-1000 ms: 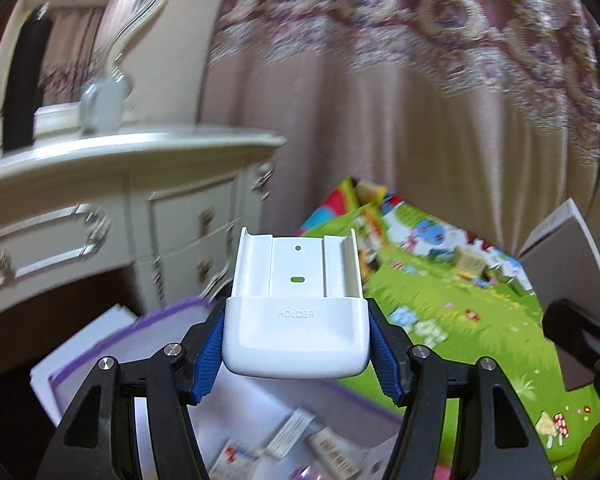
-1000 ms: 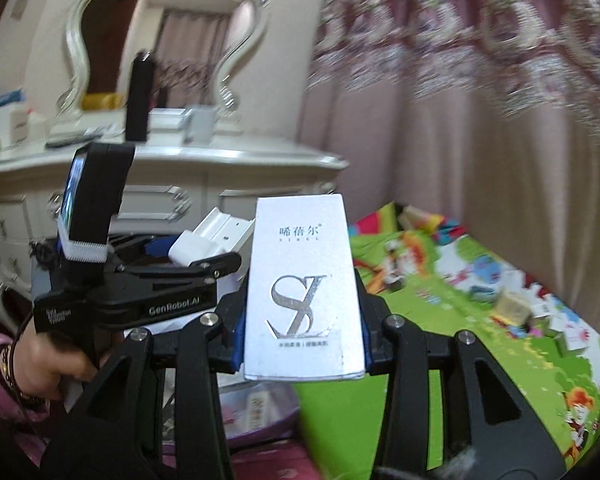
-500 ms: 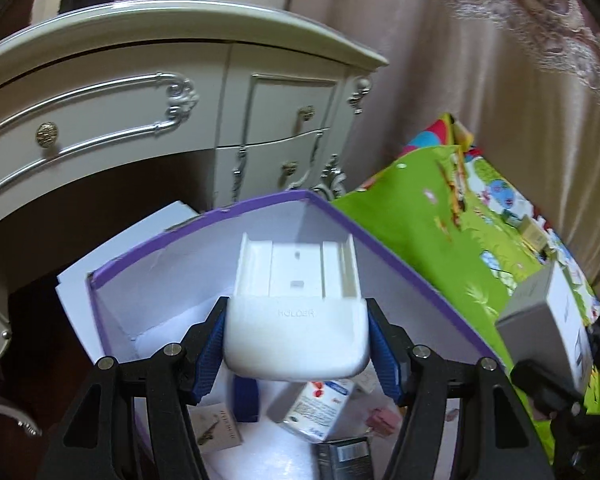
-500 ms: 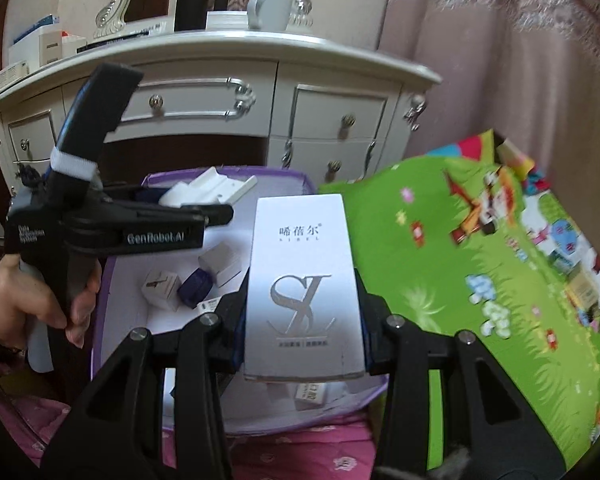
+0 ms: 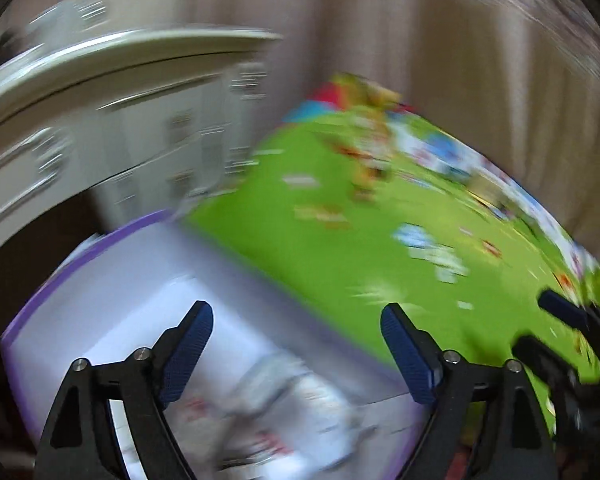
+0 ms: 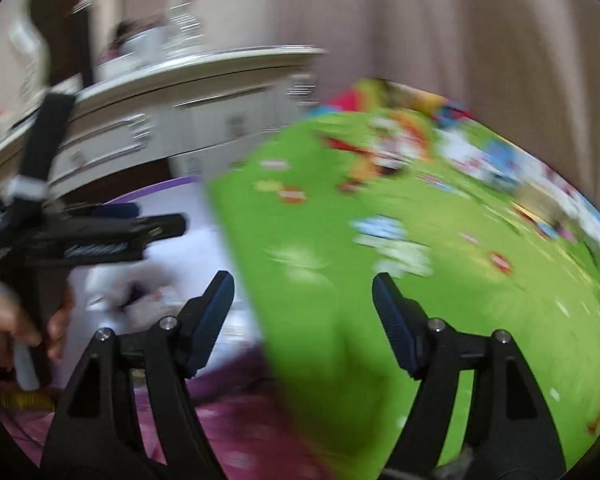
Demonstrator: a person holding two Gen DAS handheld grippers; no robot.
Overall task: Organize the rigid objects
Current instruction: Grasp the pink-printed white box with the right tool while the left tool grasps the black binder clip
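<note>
Both views are smeared by motion. My left gripper [image 5: 296, 312] hangs over the white, purple-rimmed box [image 5: 80, 268]; its jaws are opening and nothing is between them. A blurred heap of small packages [image 5: 292, 400] lies inside the box below it. My right gripper [image 6: 303, 280] is over the near edge of the green play mat [image 6: 320, 320], just right of the box [image 6: 160, 188]; its jaws are opening too, with nothing between them. The white holder and the silver carton cannot be made out. In the right wrist view, a hand [image 6: 4, 320] holds the left gripper [image 6: 100, 236] over the box.
A cream dresser [image 5: 100, 120] with drawers stands behind the box, and a beige curtain [image 5: 420, 40] hangs behind the mat [image 5: 340, 248]. Magenta fabric [image 6: 228, 412] lies in front of the box. The right gripper's black fingers [image 5: 560, 344] show at the left view's right edge.
The white holder has left my left gripper and the silver carton has left my right one; both pairs of jaws have spread. Both grippers have swung right and down over the box and mat.
</note>
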